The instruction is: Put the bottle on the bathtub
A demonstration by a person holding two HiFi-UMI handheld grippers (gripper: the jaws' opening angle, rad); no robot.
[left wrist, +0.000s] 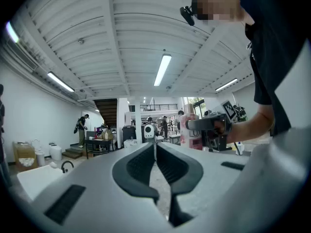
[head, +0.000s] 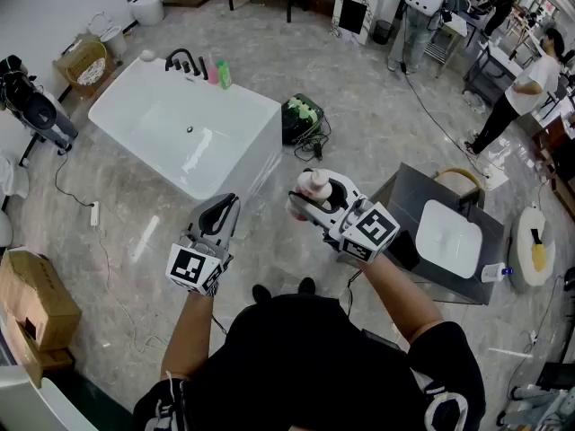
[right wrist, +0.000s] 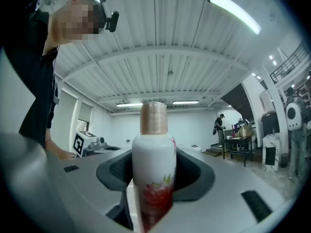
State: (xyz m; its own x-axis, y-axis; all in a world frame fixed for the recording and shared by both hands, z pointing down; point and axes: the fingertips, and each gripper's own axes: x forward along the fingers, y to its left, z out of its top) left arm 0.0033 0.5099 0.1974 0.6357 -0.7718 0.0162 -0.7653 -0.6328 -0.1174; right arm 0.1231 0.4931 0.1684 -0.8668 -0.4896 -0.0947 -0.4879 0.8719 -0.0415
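Note:
A white bottle [right wrist: 154,171] with a red flower print and a tan cap stands upright between the jaws of my right gripper [right wrist: 154,178], which is shut on it. In the head view the bottle [head: 313,187] is held in the right gripper [head: 310,200] above the floor, right of the white bathtub [head: 256,119]. The left gripper [head: 223,210] hovers near the tub's near corner, its jaws closed together with nothing between them [left wrist: 155,154]. The left gripper view also shows the bottle [left wrist: 190,130] off to the right.
A black faucet [head: 182,60] and pink and green bottles [head: 218,72] stand on the tub's far rim. A dark vanity with a white basin [head: 447,237] is at right. A green crate [head: 302,118] and cables lie on the floor. People stand at the back right.

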